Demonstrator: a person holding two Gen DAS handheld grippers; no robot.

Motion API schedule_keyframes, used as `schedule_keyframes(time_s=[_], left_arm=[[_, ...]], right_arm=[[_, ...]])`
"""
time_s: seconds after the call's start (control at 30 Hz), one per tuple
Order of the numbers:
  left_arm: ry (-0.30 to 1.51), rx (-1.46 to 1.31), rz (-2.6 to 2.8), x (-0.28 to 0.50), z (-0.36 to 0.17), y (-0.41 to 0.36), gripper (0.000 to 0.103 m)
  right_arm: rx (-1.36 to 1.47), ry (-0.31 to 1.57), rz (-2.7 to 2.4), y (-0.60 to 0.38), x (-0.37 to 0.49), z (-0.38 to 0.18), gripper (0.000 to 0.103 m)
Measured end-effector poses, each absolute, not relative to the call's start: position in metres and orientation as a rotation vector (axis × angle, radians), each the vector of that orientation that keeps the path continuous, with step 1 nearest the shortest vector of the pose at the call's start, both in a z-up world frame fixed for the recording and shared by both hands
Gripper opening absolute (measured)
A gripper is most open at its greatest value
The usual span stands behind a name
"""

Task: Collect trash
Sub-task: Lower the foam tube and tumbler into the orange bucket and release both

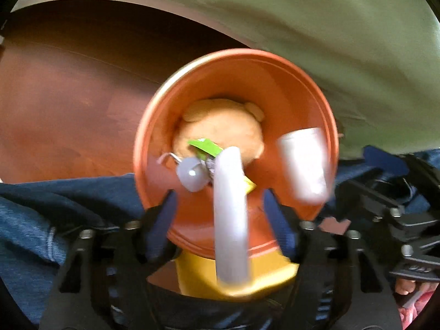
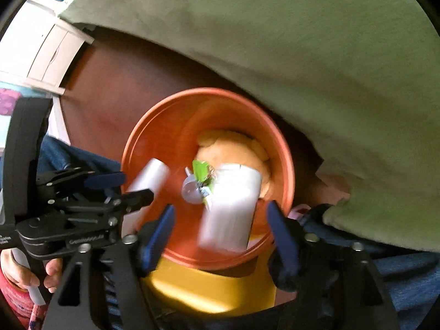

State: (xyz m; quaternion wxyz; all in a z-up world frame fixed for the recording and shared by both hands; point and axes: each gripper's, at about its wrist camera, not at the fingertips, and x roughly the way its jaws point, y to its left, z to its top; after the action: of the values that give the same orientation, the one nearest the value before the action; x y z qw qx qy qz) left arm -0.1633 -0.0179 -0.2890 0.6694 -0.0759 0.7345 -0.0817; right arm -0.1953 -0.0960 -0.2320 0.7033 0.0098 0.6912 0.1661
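Note:
An orange bin [image 1: 299, 93] [image 2: 154, 137] stands below both grippers. In it lie a tan soft lump [image 1: 220, 126] [image 2: 233, 148], a green wrapper [image 1: 205, 146] [image 2: 199, 170] and a grey cap [image 1: 191, 177] [image 2: 191, 191]. My left gripper [image 1: 220, 192] is open over the near rim, and a blurred white tube [image 1: 231, 220] [image 2: 150, 178] hangs free between its fingers. My right gripper [image 2: 221, 206] is open too. A blurred white cup [image 2: 232, 209] [image 1: 302, 165] sits between its blue pads [image 2: 283, 233] with a gap on each side.
A green cloth [image 1: 330, 27] [image 2: 302, 55] drapes close behind and right of the bin. Brown floor [image 1: 68, 110] lies to the left. A yellow object [image 1: 261, 277] [image 2: 209, 288] sits under the bin's near side. Denim-clad legs [image 1: 41, 220] flank it. White drawers [image 2: 46, 52] stand far left.

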Motion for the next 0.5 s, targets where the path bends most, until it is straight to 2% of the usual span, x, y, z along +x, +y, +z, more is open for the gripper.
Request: schedule_keyframes(time_s=[0.1,0.5], left_arm=[[1.643,-0.151,-0.154,-0.162,-0.284,-0.013,0.072],[1.613,-0.132,-0.121,-0.163,-0.279,-0.009,0.076]], right_arm=[[0.032,1.514,0.349,-0.108,-0.198,-0.227,0.083],[0.062,1.499,0.339,-0.11,-0.196,-0.222,0.084]])
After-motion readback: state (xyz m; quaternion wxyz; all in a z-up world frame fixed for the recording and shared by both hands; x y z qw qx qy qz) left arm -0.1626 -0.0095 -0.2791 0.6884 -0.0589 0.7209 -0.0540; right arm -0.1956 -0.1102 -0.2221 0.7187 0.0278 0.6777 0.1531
